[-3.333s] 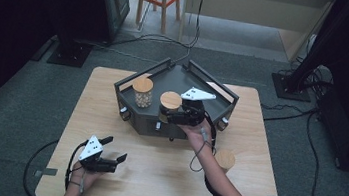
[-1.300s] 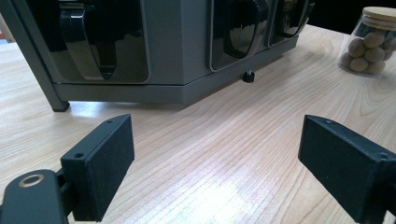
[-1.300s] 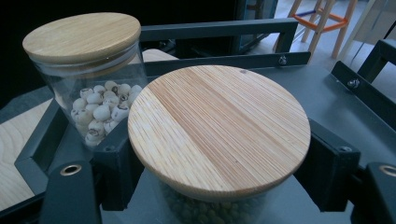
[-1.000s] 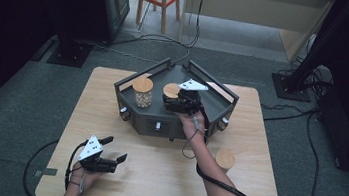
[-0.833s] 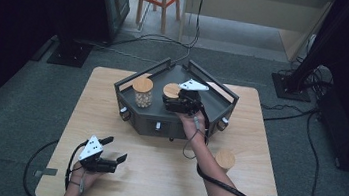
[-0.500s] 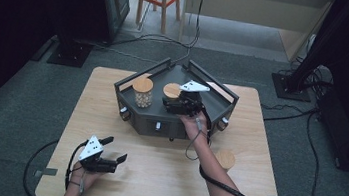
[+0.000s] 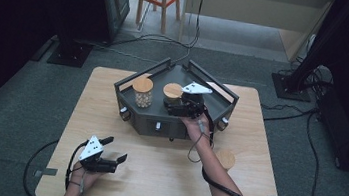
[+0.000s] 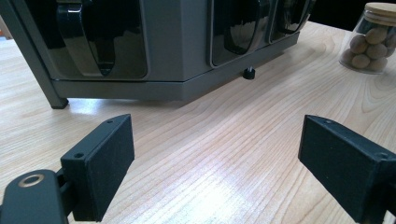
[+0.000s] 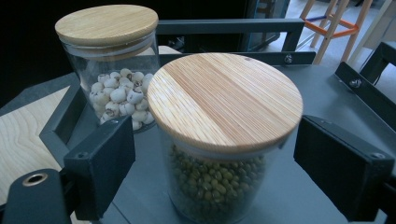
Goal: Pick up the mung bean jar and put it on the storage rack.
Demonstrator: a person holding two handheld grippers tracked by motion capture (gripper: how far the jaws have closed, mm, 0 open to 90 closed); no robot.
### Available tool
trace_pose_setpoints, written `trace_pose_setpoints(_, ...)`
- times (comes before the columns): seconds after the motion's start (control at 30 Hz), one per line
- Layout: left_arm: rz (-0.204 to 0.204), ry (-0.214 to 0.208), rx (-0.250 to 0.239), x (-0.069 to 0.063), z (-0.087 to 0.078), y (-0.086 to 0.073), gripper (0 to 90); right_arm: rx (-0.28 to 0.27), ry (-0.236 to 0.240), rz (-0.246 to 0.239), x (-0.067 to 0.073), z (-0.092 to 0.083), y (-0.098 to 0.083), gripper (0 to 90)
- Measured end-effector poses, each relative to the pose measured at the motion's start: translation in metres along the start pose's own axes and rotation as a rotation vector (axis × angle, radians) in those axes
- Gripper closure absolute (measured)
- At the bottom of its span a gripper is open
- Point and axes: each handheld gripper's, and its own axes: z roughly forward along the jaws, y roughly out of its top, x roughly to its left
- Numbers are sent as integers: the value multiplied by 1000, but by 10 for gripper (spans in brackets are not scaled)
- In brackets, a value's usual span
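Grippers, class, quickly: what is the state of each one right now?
Left gripper: open, holding nothing, above the table.
Right gripper: jaws just opening, apart around the green bean jar, not pressing it.

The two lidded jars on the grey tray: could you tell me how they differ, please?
The green-bean jar holds small green beans; the white-seed jar holds larger pale, round seeds. The green-bean jar stands between the right gripper's open jaws; the white-seed jar stands apart behind. Both are clear glass with round wooden lids.

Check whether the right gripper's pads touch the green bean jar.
Apart. In the right gripper view, the right gripper has just been opening, and gaps show between each pad and the green bean jar standing between them.
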Motion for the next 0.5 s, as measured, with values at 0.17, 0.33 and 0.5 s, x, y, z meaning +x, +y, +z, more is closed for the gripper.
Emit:
trace_pose_setpoints(0.17, 2, 1, 1, -1, 1, 0, 105, -5, -2, 8, -1, -4, -3, 105)
trace_pose_setpoints(0.33, 4, 2, 1, -1, 1, 0, 105, -12, 0, 15, -1, -8, -6, 97)
trace_pose_setpoints(0.5, 4, 2, 1, -1, 1, 0, 105, -18, 1, 23, -2, -14, -8, 98)
